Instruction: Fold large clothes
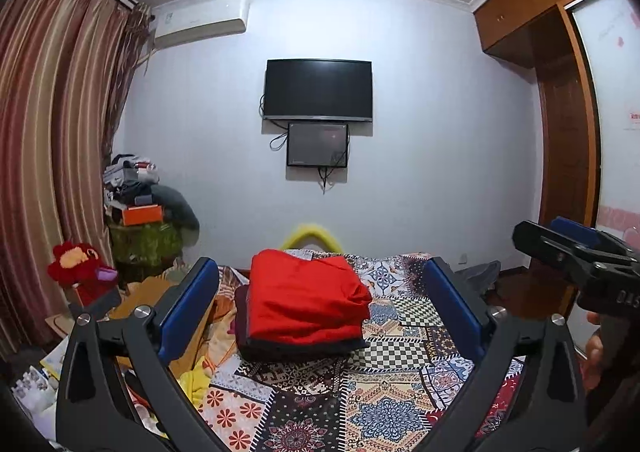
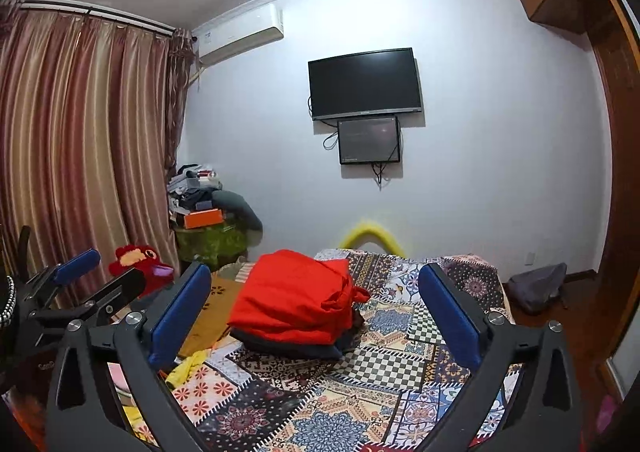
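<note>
Folded red fabric garment (image 1: 306,298) stacked on patterned patchwork bedspread (image 1: 400,384); fold looks done. L gripper (image 1: 320,312) & R gripper (image 2: 316,312) wide open, empty. Next: fetch another garment.

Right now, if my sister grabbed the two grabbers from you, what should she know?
Left gripper: open, holding nothing.
Right gripper: open, holding nothing too.
The red garment lies folded on top of a dark folded garment, stacked on the patterned bedspread ahead of both grippers. Neither gripper touches the pile.
Done: the red one looks folded, though one corner bunches up on its right side.
Left: maybe tidy that corner. Loose yellow cloth lies at the bed's left edge; I cannot tell whether it is clothing to fold.
</note>
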Demonstrator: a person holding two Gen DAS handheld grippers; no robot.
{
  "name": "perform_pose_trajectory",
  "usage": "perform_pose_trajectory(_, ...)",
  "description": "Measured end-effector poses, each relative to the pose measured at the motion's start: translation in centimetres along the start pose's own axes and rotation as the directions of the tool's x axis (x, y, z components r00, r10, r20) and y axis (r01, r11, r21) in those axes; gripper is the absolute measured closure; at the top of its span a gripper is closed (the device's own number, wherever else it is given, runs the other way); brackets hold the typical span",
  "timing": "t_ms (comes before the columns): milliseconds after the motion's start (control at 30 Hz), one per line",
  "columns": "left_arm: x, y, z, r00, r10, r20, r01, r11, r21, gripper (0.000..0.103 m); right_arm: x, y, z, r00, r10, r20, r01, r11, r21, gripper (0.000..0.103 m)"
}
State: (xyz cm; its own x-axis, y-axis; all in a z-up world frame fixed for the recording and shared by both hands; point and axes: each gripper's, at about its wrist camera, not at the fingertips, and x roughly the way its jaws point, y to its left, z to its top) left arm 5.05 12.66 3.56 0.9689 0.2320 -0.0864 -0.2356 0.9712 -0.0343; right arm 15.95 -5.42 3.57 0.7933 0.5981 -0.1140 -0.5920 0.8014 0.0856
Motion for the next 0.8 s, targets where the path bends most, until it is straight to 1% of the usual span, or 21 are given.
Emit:
perform_pose_trajectory(267,0.11,0.28,-0.59,1.000,0.007,-0.015,-0.007,1.000,-0.008,0.000,-0.46,-0.14,-0.89,1.000,-0.002,-0.016,0.002,1.000,0.010,0.000)
perform_pose_trajectory(800,0.38,0.70,-0.68,1.000,0.009,-0.028,-0.009,1.000,-0.027,0.000,-0.48,0.10,-0.72,0.999,-0.004,-0.051,0.005,1.000,0.004,0.000)
